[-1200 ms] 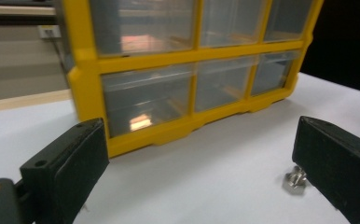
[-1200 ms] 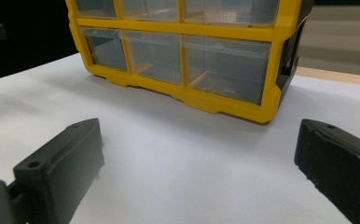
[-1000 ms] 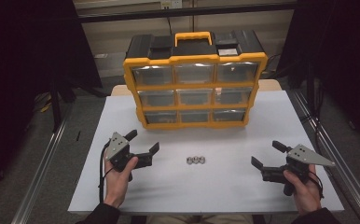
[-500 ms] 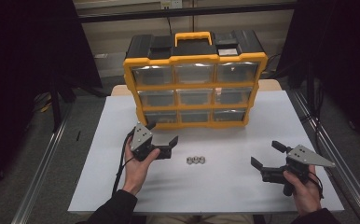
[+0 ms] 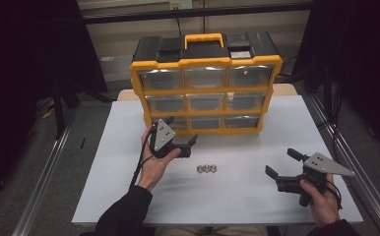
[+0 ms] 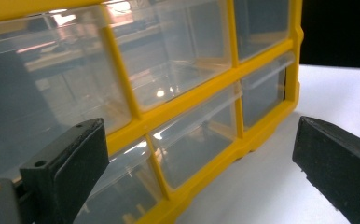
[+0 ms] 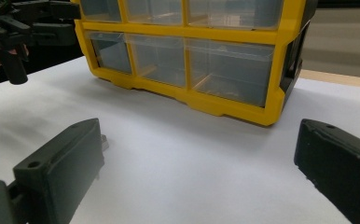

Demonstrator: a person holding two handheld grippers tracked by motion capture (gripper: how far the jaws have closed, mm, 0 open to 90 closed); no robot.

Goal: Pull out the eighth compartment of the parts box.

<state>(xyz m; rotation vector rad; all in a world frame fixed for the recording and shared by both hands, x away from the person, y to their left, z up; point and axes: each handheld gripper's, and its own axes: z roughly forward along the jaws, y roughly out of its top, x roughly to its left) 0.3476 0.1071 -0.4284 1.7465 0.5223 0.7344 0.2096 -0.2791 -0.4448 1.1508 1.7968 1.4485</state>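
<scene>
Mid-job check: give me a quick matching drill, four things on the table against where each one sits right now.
Things:
1. left tool
2. right tool
3. three small nuts
4. yellow drawer cabinet

Places:
A. standing at the table's far side
B. lying in a row at mid-table
C. open, close in front of the cabinet's bottom drawers
D. open, near the table's right front corner

Pairs: 1-C, 2-D, 3-B, 4-A

The yellow drawer cabinet (image 5: pixel 205 83) stood upright in the upper centre of the high view, black-topped with a yellow handle. Its nine clear drawers, in three rows, were all shut. The bottom-left drawer (image 5: pixel 174 123) sat just above centre, left of the frame's middle.
</scene>
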